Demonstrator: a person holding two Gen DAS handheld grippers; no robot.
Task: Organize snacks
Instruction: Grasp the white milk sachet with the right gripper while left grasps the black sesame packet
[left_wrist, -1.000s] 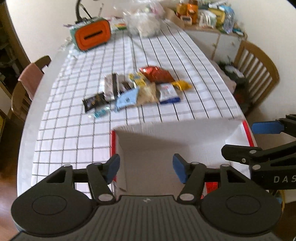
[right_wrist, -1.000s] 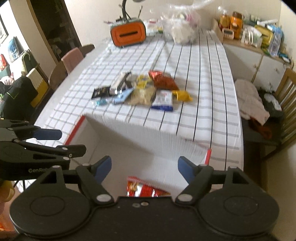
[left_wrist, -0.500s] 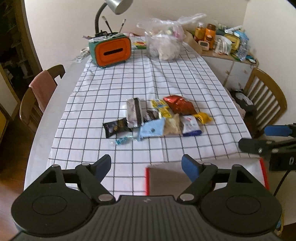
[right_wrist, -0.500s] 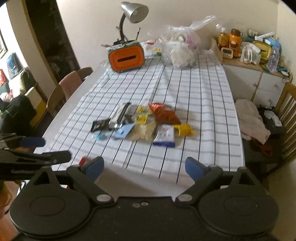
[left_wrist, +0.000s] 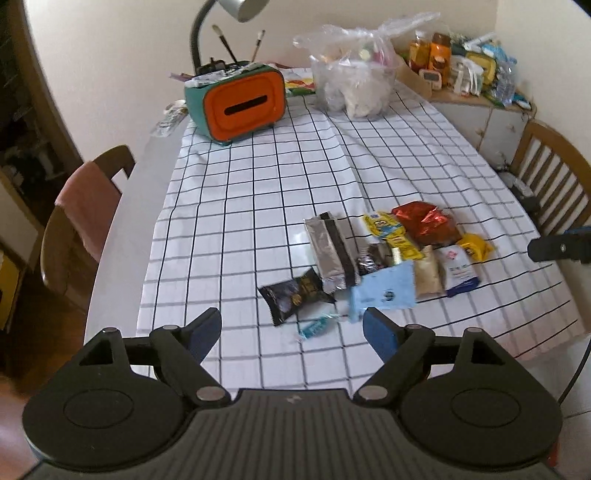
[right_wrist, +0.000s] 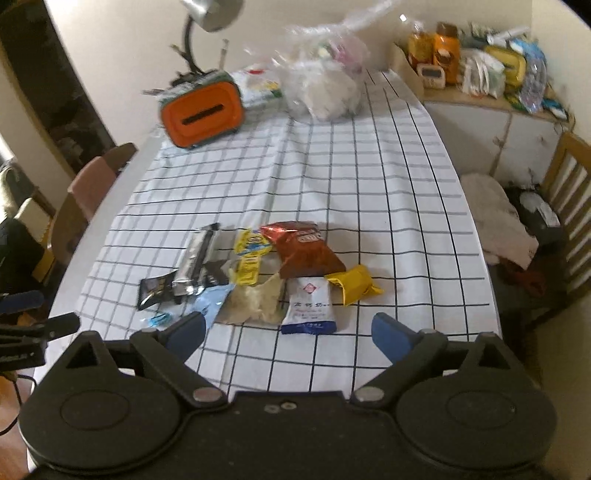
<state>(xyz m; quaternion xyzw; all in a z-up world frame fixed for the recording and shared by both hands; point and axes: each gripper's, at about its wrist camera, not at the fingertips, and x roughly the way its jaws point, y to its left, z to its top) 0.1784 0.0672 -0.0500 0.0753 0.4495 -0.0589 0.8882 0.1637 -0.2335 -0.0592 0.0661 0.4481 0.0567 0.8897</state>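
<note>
Hovering wide open and empty: left gripper, right gripper. Just beyond, loose pile of small crinkly foil and plastic snack packets mid-table on white black-grid tablecloth. Likely light, soft, slippery; pinch flat sealed edges. Far: orange-faced teal tissue box.

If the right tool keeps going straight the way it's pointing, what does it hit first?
Probably the white and blue snack packet, which lies centred between the open right tool's fingers at the near edge of the snack pile. Depth is hard to judge; bare checked tablecloth could come first.
</note>
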